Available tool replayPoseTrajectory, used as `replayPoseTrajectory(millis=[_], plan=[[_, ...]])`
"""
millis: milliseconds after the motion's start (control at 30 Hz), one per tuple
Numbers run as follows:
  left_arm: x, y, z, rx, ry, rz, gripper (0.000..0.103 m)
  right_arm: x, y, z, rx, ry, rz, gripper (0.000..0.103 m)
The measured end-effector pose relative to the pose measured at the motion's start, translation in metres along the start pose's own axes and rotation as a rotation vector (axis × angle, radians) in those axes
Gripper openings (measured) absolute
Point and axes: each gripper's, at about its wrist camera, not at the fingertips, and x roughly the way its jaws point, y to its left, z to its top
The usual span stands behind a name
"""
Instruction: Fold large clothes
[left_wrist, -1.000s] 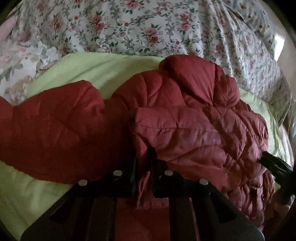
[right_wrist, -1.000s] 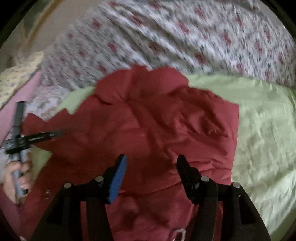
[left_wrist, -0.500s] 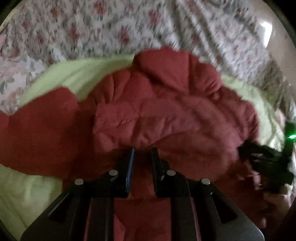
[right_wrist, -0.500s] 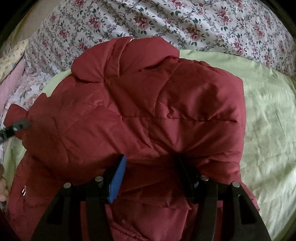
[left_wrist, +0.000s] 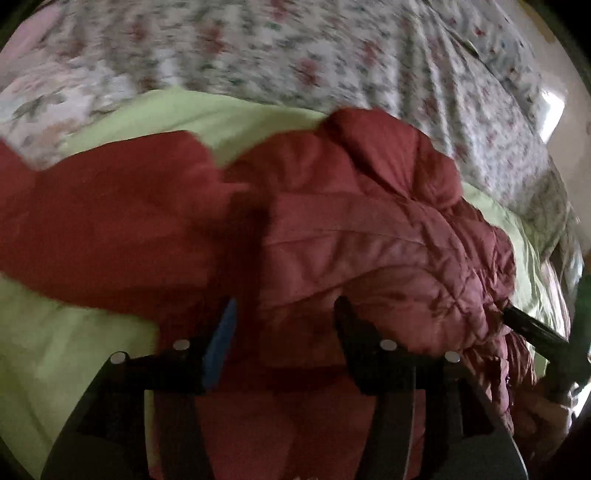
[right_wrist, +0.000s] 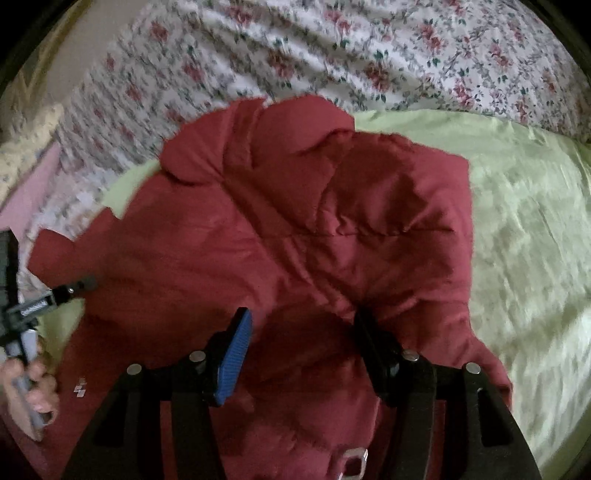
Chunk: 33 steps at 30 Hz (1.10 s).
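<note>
Left gripper (left_wrist: 284, 314), pressed together a second ago, now opening, red jacket (left_wrist: 369, 236) fabric loose between fingers. Right gripper (right_wrist: 301, 325) spread as before, lower centre.

Beneath my fingers a pale green sheet (right_wrist: 524, 229) covers the bed's near part, creased toward its right edge. A floral bedspread (right_wrist: 369, 55), white with red roses, lies along the far edge. A pink cloth (right_wrist: 33, 192) sits at the left edge.

1 red quilted jacket (right_wrist: 295, 236), 1 green sheet (right_wrist: 524, 229) under it, 1 floral bedspread (right_wrist: 332, 55) at far edge, 2 grippers: left (left_wrist: 284, 317), right (right_wrist: 303, 328).
</note>
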Motion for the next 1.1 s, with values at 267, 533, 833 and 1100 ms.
replayPoseTrajectory(millis=[267, 533, 833, 1100], plan=[[-0.024, 0.072, -0.013, -0.152, -0.031, 0.069, 0.054, -0.046, 0.024, -0.022, -0.041, -0.017, 0.071, 0.063], [-0.036, 0.138, -0.024, -0.317, -0.036, 0.083, 0.057, -0.058, 0.034, -0.047, -0.038, 0.022, 0.111, 0.064], [-0.059, 0.230, -0.011, -0.537, -0.180, 0.246, 0.074, -0.080, 0.040, -0.069, -0.006, -0.010, 0.143, 0.064], [-0.051, 0.281, 0.026, -0.579, -0.221, 0.324, 0.074, -0.083, 0.048, -0.070, -0.031, -0.004, 0.126, 0.064]])
